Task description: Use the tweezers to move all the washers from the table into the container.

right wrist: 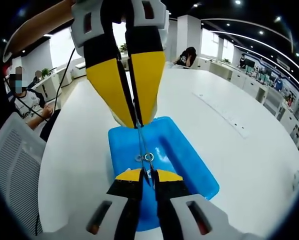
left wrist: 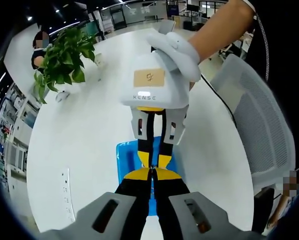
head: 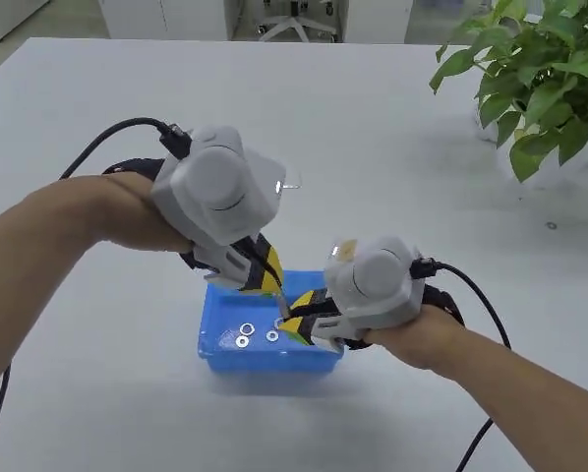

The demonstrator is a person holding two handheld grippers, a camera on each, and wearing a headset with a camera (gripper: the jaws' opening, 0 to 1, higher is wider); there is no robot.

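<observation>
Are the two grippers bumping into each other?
Apart. The right gripper view shows blue container between the left gripper and right gripper; tweezers bridge them.

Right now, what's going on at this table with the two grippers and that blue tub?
A person is working two handheld grippers over a blue container on the white table. The left gripper has its jaws shut on the tweezers, and the right gripper pinches the same tweezers near the other end. The tweezers hang over the container's inside, right by one washer. Several washers already lie in the container.
</observation>
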